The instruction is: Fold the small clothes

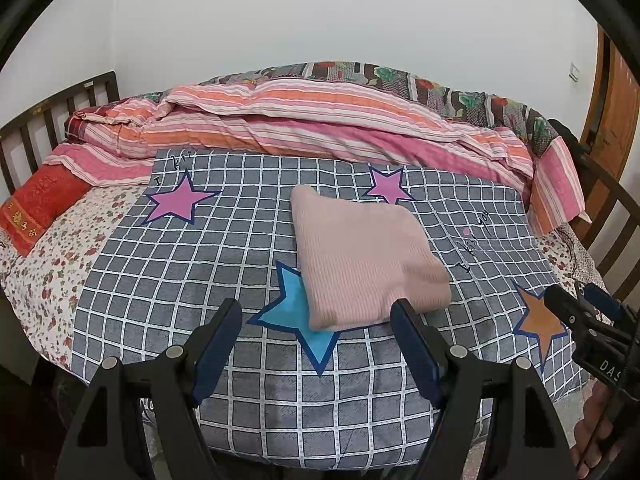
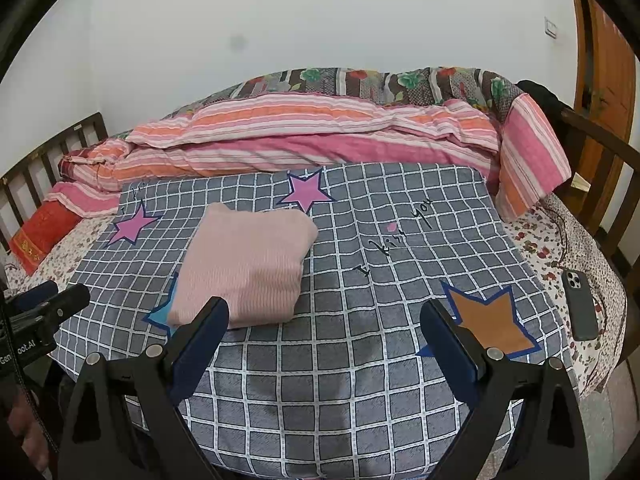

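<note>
A pale pink ribbed garment (image 1: pixel 360 264) lies folded into a thick square on the grey checked cloth (image 1: pixel 192 264) with coloured stars. My left gripper (image 1: pixel 316 312) hovers just short of the garment's near edge, open, with nothing between its fingers. In the right wrist view the same garment (image 2: pixel 246 268) lies ahead to the left. My right gripper (image 2: pixel 324 312) stands open over bare checked cloth (image 2: pixel 360 380), to the right of the garment and holding nothing. Each gripper shows at the edge of the other's view: the right one (image 1: pixel 580 308) and the left one (image 2: pixel 52 300).
A rolled striped pink and orange quilt (image 1: pixel 300 128) lies along the back of the bed, with a floral blanket behind it. A red pillow (image 1: pixel 40 204) sits at the far left by the wooden headboard. A dark phone (image 2: pixel 580 304) lies on the floral sheet at right.
</note>
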Action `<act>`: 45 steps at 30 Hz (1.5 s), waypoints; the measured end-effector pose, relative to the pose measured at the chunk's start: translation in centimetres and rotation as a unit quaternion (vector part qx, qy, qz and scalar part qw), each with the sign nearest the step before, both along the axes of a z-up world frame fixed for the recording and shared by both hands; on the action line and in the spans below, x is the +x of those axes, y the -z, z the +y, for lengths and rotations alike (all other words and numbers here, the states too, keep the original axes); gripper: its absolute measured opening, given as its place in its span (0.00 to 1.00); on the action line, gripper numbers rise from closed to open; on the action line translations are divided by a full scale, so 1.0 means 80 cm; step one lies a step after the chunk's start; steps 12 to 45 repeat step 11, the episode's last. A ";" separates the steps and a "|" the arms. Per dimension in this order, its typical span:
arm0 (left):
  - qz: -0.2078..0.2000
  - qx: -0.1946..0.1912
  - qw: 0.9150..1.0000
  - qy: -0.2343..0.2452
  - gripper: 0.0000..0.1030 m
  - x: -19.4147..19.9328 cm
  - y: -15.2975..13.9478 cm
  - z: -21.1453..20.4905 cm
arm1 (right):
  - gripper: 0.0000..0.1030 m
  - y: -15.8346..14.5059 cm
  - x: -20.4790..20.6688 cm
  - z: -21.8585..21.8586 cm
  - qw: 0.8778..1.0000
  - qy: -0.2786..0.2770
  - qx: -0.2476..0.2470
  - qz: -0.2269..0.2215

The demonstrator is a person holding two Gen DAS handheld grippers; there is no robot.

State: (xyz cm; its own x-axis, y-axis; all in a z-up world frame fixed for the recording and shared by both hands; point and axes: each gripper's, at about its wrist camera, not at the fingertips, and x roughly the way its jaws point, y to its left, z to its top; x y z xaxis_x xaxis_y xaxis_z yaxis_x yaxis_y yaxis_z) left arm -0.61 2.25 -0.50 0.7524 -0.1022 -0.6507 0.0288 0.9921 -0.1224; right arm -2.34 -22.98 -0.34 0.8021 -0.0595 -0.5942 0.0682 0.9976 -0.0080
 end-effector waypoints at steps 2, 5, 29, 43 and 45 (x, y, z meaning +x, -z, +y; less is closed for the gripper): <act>0.000 0.001 1.000 0.000 0.73 0.000 0.000 0.000 | 0.92 -0.001 -0.001 0.000 1.000 0.000 0.001 0.000; -0.001 0.001 1.000 0.000 0.73 0.000 -0.001 0.001 | 0.92 -0.002 -0.001 0.001 1.000 0.000 0.002 -0.001; -0.008 -0.001 1.000 -0.005 0.73 -0.001 -0.006 0.004 | 0.92 -0.004 -0.002 0.002 1.000 0.000 0.002 -0.002; -0.008 -0.001 1.000 -0.005 0.73 -0.001 -0.006 0.004 | 0.92 -0.004 -0.002 0.002 1.000 0.000 0.002 -0.002; -0.008 -0.001 1.000 -0.005 0.73 -0.001 -0.006 0.004 | 0.92 -0.004 -0.002 0.002 1.000 0.000 0.002 -0.002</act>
